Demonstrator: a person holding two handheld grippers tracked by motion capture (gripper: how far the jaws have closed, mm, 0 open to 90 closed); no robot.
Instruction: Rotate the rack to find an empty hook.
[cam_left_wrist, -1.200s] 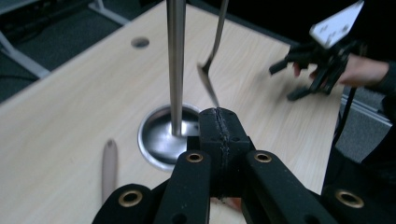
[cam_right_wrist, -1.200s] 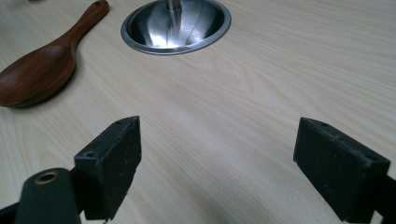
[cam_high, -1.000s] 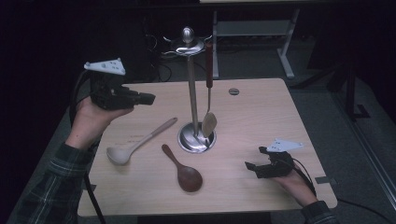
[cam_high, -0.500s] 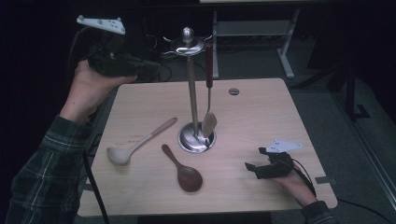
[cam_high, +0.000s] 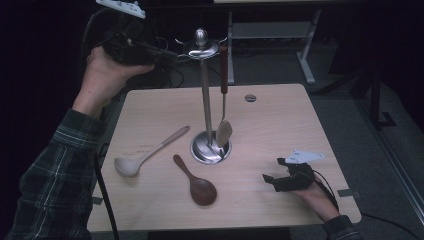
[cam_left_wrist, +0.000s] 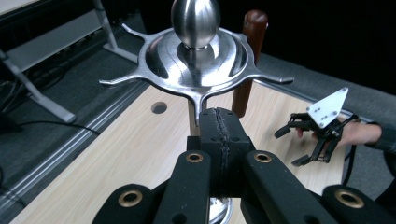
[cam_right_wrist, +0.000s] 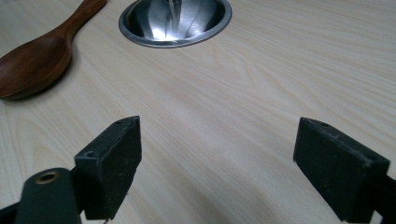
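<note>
Dark plaid sleeve (cam_high: 55, 170), black jaws with brass-ringed pivots, grey three-cornered plate (cam_high: 306, 156)

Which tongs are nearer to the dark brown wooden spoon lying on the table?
Right. The right tongs rest on the table just right of the dark spoon; the left tongs are raised beside the stand's top, far above it.

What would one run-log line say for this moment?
left gripper: shut, empty, raised by rack top | right gripper: open, on table | two spoons loose
</note>
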